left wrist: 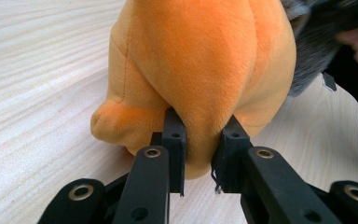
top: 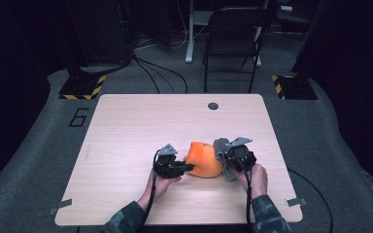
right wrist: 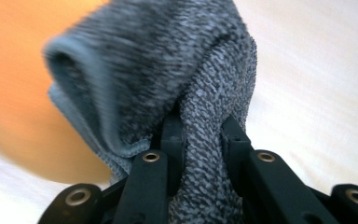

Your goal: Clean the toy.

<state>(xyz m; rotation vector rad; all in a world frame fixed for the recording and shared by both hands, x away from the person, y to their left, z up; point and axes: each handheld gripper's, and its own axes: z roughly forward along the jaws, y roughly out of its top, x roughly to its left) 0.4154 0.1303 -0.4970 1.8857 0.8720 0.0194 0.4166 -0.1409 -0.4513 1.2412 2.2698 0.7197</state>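
while lying crosswise, orange plush [top: 205, 159] | left tongs [left wrist: 200, 140] clamp plush | right tongs [right wrist: 200, 133] clamp grey cloth [right wrist: 168, 60]

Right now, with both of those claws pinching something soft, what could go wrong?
The left gripper pinches only a small fold of the orange plush toy, so it might slip free. The right gripper clamps the grey knitted cloth beside the toy; pulling could stretch it or drag the toy across the table.
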